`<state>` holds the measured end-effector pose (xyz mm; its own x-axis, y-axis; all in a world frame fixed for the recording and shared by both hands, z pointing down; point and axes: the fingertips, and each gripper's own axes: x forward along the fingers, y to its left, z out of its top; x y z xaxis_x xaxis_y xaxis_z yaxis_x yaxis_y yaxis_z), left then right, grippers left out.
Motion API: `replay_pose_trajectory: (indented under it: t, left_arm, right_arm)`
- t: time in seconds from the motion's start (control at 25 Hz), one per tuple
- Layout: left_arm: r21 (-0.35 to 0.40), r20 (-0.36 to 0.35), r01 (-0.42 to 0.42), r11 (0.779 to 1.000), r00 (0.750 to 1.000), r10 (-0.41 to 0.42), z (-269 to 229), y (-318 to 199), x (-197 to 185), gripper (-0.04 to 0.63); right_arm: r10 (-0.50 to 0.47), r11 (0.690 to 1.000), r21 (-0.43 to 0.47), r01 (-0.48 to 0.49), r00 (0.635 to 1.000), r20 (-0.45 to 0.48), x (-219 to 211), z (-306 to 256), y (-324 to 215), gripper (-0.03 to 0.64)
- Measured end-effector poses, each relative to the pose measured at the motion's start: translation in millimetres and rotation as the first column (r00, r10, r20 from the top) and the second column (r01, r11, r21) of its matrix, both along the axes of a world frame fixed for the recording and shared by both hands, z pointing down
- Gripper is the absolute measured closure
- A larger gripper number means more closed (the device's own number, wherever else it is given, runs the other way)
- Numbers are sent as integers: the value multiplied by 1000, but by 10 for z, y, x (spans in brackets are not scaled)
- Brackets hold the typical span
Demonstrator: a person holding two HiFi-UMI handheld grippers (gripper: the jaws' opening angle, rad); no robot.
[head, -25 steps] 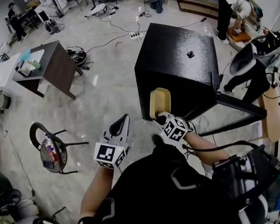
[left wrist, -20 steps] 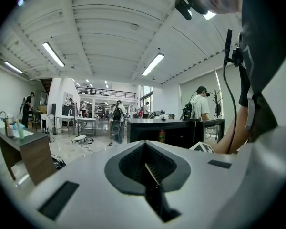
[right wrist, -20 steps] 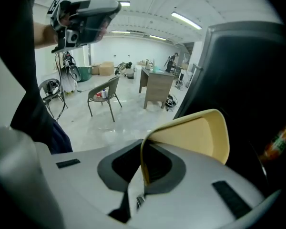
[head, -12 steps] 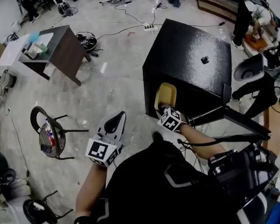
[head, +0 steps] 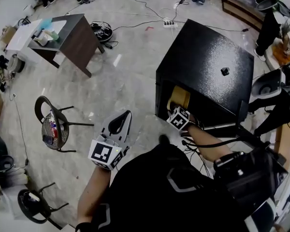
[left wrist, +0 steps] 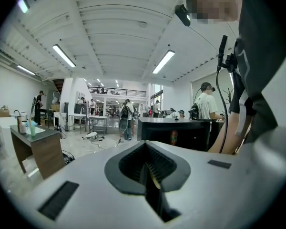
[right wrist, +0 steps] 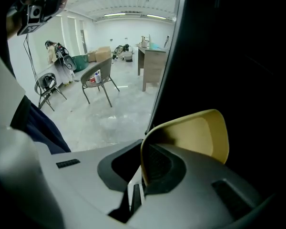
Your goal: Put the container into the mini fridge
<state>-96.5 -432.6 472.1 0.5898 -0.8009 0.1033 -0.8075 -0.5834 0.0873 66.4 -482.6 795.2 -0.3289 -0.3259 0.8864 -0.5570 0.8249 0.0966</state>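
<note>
While the right gripper (right wrist: 143,163) has its jaws closed tight on the thin rim of the yellow plastic container (right wrist: 200,132), the container stands on edge, its hollow side turned toward the camera. It sits just inside the dark front opening of the black mini fridge (head: 203,66). From the head view it shows at the left end of that opening, close under the fridge's top front edge. The gripper's marker cube is just outside the opening, and the person's forearm reaches in from below. A small black object (head: 225,71) rests on the fridge's top, toward its right edge.

The left gripper (left wrist: 147,168) has its jaws together with nothing between them. It is held out over the pale floor (head: 125,81), well apart from the fridge and left of the person's body. Farther off on the floor stand a dark wooden table (head: 75,35) and a chair (head: 50,127) with bottles on its seat.
</note>
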Motion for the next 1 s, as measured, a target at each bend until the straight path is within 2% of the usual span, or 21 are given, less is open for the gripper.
replay_pose_trajectory:
  t: [0.2,0.32,0.52,0.72,1.0]
  left_arm:
    - [-36,5,115,993,993,-115,102,-107,-1,589]
    - [-43,15,93,995,996,-92,152,-116,84,589]
    - [-48,26,77,996,997,-76,167,-165,184,589]
    - [-59,-1,92,994,996,-92,185,-244,270,589]
    - [-63,-3,52,997,999,-52,376,-268,509,589]
  right_arm:
    - [10,999,-39,-12,999,-41,75,103,-98,595]
    - [0,1000,-17,-1,999,-42,23,142,-200,595]
    - [1,1000,-21,-3,995,-99,51,210,-239,594]
    - [19,1000,23,-17,993,-113,39,201,-319,594]
    - [30,997,78,-22,995,-99,4,207,-423,595]
